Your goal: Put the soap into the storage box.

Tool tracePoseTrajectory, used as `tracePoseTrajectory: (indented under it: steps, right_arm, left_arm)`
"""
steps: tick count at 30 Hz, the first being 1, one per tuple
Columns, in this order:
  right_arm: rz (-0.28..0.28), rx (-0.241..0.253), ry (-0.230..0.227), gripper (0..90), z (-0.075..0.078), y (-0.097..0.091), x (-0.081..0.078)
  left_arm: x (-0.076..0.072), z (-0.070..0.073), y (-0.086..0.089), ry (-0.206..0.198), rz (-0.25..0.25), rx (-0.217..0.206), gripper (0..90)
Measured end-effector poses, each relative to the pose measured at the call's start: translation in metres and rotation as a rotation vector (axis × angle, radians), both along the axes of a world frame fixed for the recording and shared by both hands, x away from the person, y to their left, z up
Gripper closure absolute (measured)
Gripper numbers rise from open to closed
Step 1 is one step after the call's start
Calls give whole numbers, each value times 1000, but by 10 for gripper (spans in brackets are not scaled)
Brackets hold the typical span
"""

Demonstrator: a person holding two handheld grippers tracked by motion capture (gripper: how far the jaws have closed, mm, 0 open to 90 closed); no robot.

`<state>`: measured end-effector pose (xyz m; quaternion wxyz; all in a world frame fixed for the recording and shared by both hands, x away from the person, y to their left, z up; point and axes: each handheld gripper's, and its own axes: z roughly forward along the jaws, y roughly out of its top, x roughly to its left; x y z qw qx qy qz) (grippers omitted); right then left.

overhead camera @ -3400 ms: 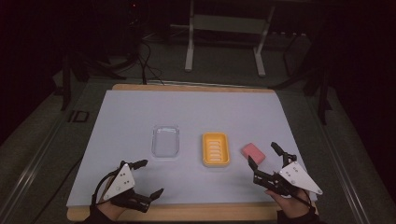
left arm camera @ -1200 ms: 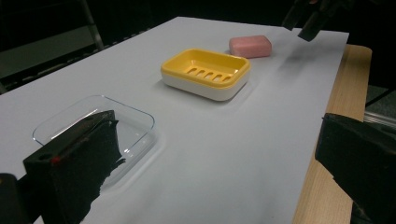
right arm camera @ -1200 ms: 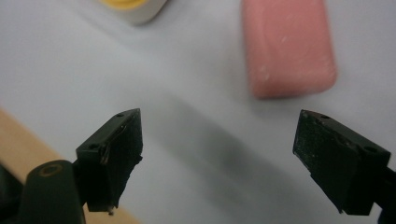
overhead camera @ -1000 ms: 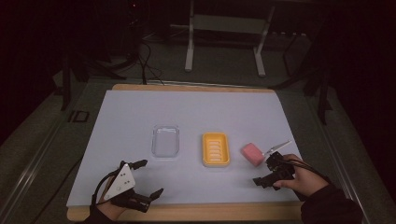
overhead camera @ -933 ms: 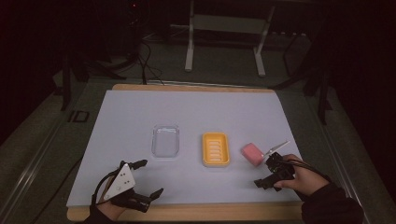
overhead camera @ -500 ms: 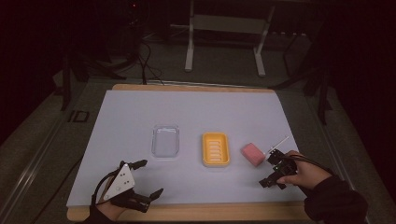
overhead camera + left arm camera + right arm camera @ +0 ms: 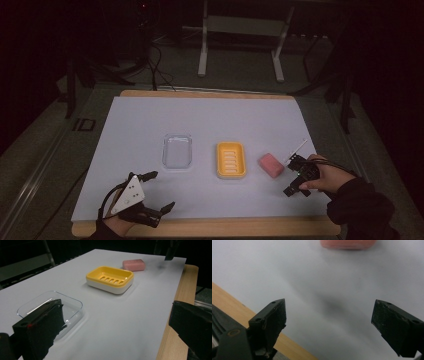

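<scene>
Soap [image 7: 270,165] lies untouched on table [image 7: 150,120], just beside yellow dish [image 7: 231,160]. Right claw [image 7: 294,176] near soap, jaws just opened wide, nothing between. Left claw [image 7: 150,192] wide, idle. Pickup and placing remain.

The small pink bar of soap [image 7: 270,165] with soft round corners lies flat on the white surface [image 7: 150,125]. It sits just beside the yellow soap dish [image 7: 231,160], not touching it.
</scene>
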<state>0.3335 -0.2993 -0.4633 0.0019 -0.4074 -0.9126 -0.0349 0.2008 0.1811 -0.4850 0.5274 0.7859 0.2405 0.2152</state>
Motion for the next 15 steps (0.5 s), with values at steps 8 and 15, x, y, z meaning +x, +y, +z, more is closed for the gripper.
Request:
tracePoseTrajectory:
  steps: [8,15]
  right_arm:
    - [-17,6,-8,133,3,4,13]
    - [-30,-6,-5,133,5,10,25]
  left_arm:
    - [0,0,0,1,1,0,6]
    - [0,0,0,1,0,0,6]
